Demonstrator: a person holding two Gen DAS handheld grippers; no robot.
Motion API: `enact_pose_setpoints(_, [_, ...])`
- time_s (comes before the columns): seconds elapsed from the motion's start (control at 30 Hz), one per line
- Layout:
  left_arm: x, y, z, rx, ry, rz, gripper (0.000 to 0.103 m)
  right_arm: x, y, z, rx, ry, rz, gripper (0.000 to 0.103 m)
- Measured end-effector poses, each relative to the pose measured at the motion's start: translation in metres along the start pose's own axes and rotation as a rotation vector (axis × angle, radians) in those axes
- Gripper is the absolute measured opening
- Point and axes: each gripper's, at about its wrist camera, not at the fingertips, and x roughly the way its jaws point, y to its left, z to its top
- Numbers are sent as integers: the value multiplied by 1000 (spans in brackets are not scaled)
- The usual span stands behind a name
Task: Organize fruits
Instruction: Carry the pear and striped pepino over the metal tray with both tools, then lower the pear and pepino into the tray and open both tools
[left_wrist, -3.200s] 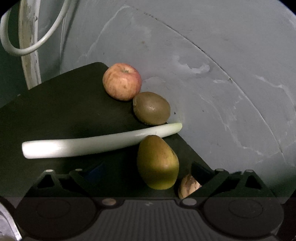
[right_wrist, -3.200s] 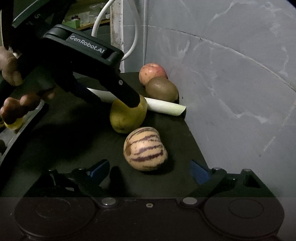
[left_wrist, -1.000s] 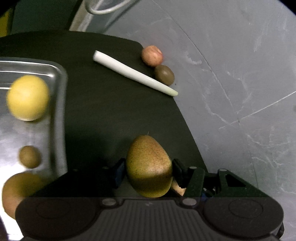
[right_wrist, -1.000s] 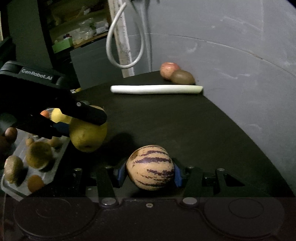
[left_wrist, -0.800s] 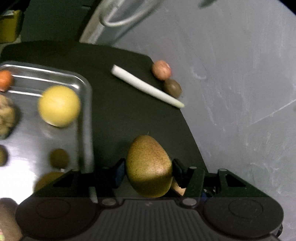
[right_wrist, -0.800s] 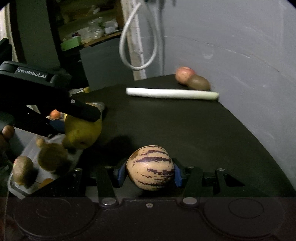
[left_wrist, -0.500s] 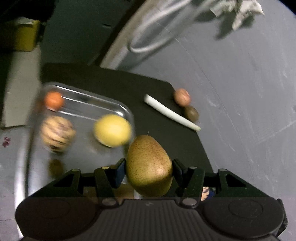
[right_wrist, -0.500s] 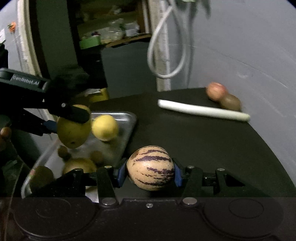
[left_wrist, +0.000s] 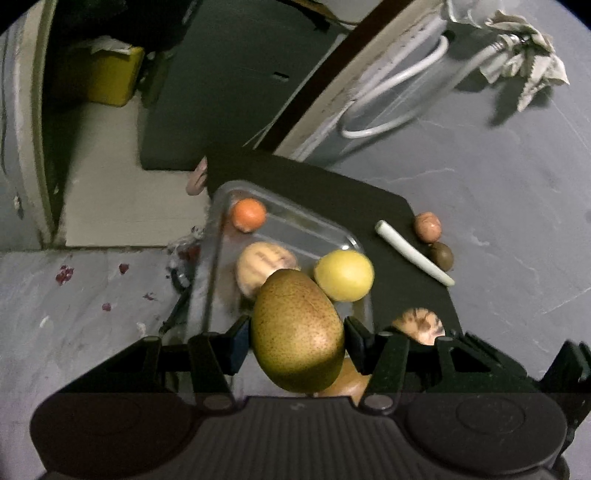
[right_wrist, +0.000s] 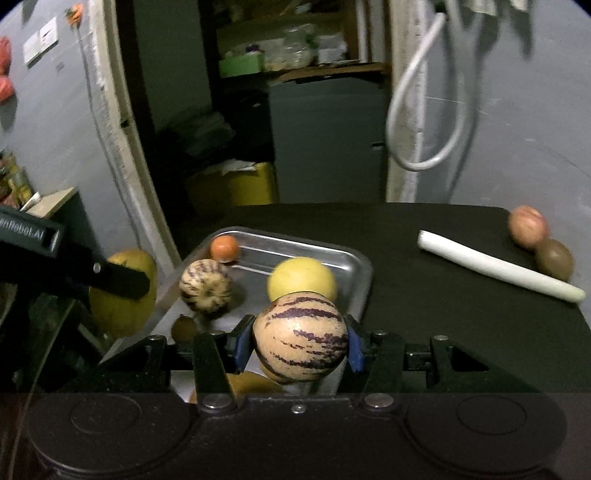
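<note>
Grey walls and a dark doorway back a black bench (right_wrist: 424, 314) that carries a metal tray (right_wrist: 364, 271). Left claw (left_wrist: 297, 334): closed on a green-brown pear (left_wrist: 297, 330), blue pads pressing both flanks, fruit held clear above the near part of the tray. In the right wrist view the same pear (right_wrist: 122, 295) shows at far left under a black finger (right_wrist: 122, 282), just outside the tray's left rim. Right claw (right_wrist: 300, 341): closed on a cream melon with purple stripes (right_wrist: 300, 338), gripped on both sides, held over the tray's near right corner. Outward from the claws, inside the tray: a yellow round fruit (right_wrist: 301, 278) right behind the held melon, a second striped melon (right_wrist: 205, 286) to its left, a small orange fruit (right_wrist: 224, 248) at the far left corner, and a small brown fruit (right_wrist: 183, 328) near the left rim. More fruit lies at the near edge under the claws, too hidden to name. Right of the tray, well apart from it on the bench: a white leek stalk (right_wrist: 498, 271) lying diagonally, and beyond it at the far right edge a reddish apple (right_wrist: 527, 225) touching a kiwi (right_wrist: 554, 258); the kiwi sits just beside the stalk. A white cable loop (right_wrist: 424, 122) hangs on the wall behind the bench; a yellow bin (right_wrist: 240, 184) stands on the floor past the tray.
</note>
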Motion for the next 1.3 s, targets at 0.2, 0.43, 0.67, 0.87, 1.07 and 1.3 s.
enact_pose_setpoints(0.2, [3, 24, -10, -62, 25, -8, 58, 24, 19, 10, -84, 47, 37, 51])
enact_pose_setpoints(0.43, [5, 33, -18, -76, 34, -6, 58, 42, 29, 16, -167, 85, 58, 51])
enact_pose_setpoints(0.67, [8, 38, -19, -88, 35, -5, 58, 53, 31, 17, -193, 124, 67, 51])
enact_pose_setpoints(0.87, [12, 39, -15, -84, 43, 13, 58, 64, 34, 19, -201, 162, 55, 51])
enact_pose_setpoints(1.07, [17, 36, -14, -76, 55, 20, 58, 75, 34, 22, -201, 190, 46, 51])
enact_pose_setpoints(1.3, [22, 35, -13, -78, 63, 29, 58, 81, 29, 23, -189, 201, 34, 51])
